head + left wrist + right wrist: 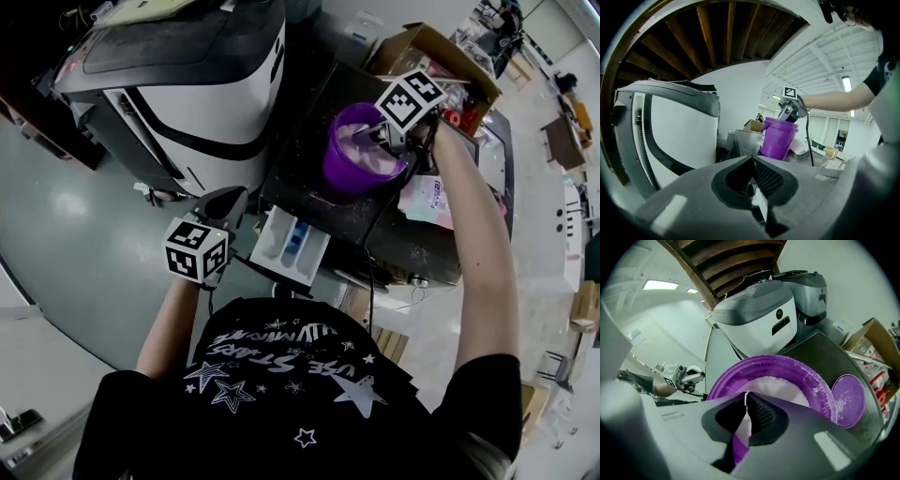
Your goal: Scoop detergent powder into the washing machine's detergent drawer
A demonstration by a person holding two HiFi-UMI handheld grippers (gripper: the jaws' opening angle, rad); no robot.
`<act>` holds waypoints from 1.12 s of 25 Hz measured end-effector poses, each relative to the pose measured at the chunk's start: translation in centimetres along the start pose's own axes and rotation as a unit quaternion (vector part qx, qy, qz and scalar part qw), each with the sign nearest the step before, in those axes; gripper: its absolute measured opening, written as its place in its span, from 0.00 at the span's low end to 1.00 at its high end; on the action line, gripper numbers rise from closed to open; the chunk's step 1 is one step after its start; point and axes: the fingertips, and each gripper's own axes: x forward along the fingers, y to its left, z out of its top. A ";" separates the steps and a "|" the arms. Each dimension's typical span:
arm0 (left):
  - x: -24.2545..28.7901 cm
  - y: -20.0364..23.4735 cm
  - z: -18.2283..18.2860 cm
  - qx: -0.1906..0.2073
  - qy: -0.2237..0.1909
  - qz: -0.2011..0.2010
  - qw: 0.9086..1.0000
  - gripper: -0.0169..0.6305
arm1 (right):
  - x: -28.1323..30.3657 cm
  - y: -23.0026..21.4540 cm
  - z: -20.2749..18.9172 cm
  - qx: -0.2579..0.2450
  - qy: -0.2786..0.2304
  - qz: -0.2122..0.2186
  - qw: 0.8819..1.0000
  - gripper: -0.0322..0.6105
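1. Right gripper (371,138): positioned over the open purple bucket (343,174), tips down inside the rim. In the right gripper view the jaws are closed on a thin white strip (746,398) (the rest of it cannot be made out).
2. Detergent powder (783,384): white, inside the bucket, with grains clinging to the rim. The purple lid (848,399) lies flat just beside the bucket on the dark table (309,131).
3. Left gripper (228,199): held low beside the washing machine (187,84), jaws together with nothing between them.
4. Detergent drawer (291,246): pulled out, between the 2 grippers.
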 end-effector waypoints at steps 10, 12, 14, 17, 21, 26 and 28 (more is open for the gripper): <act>-0.1 0.2 -0.4 0.003 0.012 -0.013 1.000 0.03 | -1.7 0.3 0.5 0.059 -0.057 0.028 0.996 0.11; 0.0 0.1 -0.6 0.006 0.015 -0.017 1.000 0.03 | -2.2 0.3 0.5 0.070 -0.073 0.029 0.994 0.11; 0.1 0.0 -0.6 0.009 0.018 -0.022 1.000 0.03 | -2.9 0.1 0.3 0.081 -0.085 0.017 0.993 0.11; 0.1 -0.2 -0.7 0.014 0.022 -0.028 0.999 0.03 | -4.2 -0.3 -0.2 0.094 -0.104 -0.004 0.990 0.11; 0.1 -0.7 -0.8 0.016 0.025 -0.039 0.999 0.03 | -5.5 0.4 -0.7 0.122 -0.157 0.024 0.980 0.11; -0.2 -1.4 -1.3 0.023 0.030 -0.056 0.998 0.03 | -6.7 1.4 -1.4 0.162 -0.239 0.055 0.956 0.11; -0.4 -1.6 -1.4 0.024 0.031 -0.062 0.997 0.03 | -7.3 1.7 -1.6 0.175 -0.276 0.061 0.943 0.11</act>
